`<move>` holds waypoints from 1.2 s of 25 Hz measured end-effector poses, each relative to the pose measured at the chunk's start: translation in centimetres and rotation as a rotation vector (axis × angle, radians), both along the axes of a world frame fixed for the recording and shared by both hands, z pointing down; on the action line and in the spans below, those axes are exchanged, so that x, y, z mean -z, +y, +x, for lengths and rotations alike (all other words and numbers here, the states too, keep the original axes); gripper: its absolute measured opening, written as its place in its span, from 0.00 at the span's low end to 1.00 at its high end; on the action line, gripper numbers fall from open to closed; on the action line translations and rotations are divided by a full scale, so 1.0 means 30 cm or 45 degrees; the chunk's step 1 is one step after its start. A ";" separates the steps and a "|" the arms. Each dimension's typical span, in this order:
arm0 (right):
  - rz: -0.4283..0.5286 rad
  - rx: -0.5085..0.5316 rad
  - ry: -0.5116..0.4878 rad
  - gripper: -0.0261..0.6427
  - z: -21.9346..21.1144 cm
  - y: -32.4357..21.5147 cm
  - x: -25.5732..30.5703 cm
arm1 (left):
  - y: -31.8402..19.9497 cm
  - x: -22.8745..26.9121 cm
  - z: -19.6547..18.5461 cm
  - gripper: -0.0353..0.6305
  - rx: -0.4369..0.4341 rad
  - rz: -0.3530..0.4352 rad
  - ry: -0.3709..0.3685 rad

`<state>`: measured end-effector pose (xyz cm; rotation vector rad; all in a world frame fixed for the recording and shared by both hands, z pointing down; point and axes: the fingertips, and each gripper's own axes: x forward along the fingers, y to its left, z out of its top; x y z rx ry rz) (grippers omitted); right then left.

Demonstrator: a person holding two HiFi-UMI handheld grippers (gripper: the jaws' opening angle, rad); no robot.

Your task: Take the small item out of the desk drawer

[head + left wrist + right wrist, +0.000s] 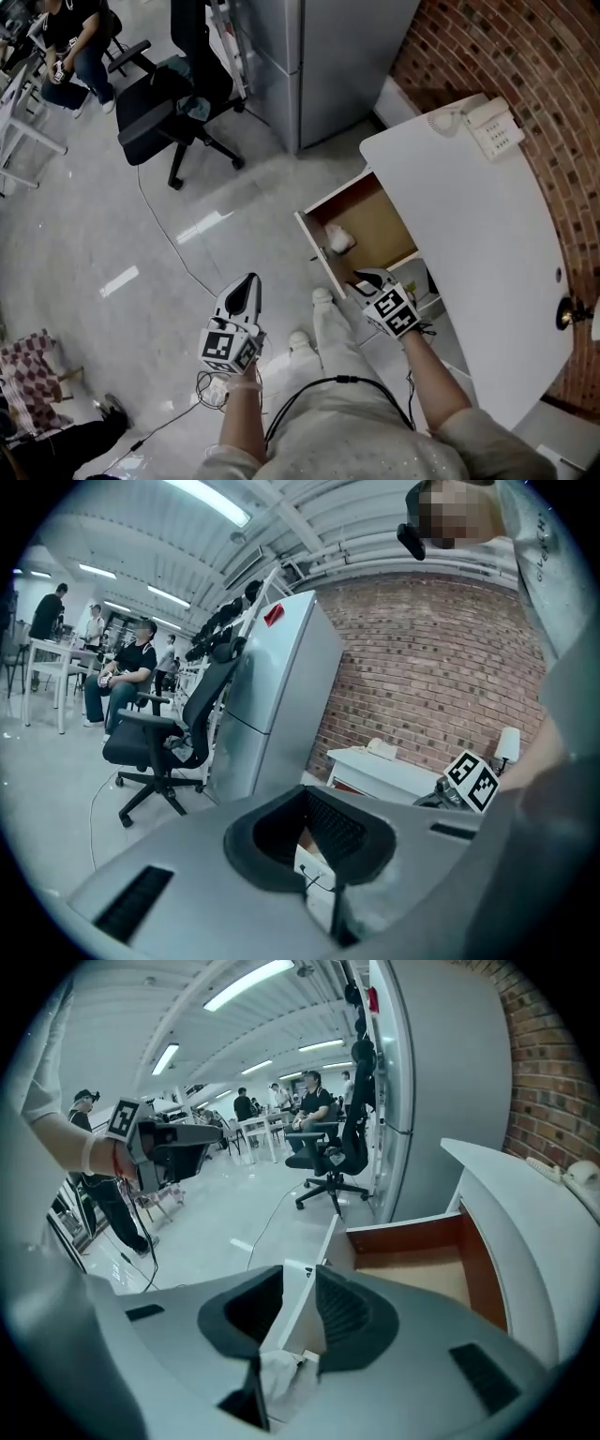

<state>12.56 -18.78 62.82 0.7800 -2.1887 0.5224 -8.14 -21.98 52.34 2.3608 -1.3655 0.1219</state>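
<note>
The desk drawer stands pulled out, and a small crumpled white item lies on its brown bottom near the front. My right gripper is at the drawer's near corner. In the right gripper view its jaws straddle the white front panel, with a pad against each face. The item is hidden in that view. My left gripper hangs over the floor to the left of the drawer, its jaws a little apart with nothing between them.
The white desk curves along a brick wall and carries a telephone. A grey cabinet and a black office chair stand beyond the drawer. A cable runs over the floor. People sit at the far left.
</note>
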 end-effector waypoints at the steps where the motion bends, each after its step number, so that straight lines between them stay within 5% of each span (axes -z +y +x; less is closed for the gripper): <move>1: -0.009 0.015 0.012 0.21 0.000 -0.016 -0.017 | -0.016 -0.014 0.009 0.05 0.004 -0.007 0.009; 30: -0.115 0.661 0.666 0.43 0.050 -0.253 -0.587 | -0.194 -0.373 0.067 0.05 0.092 -0.156 0.010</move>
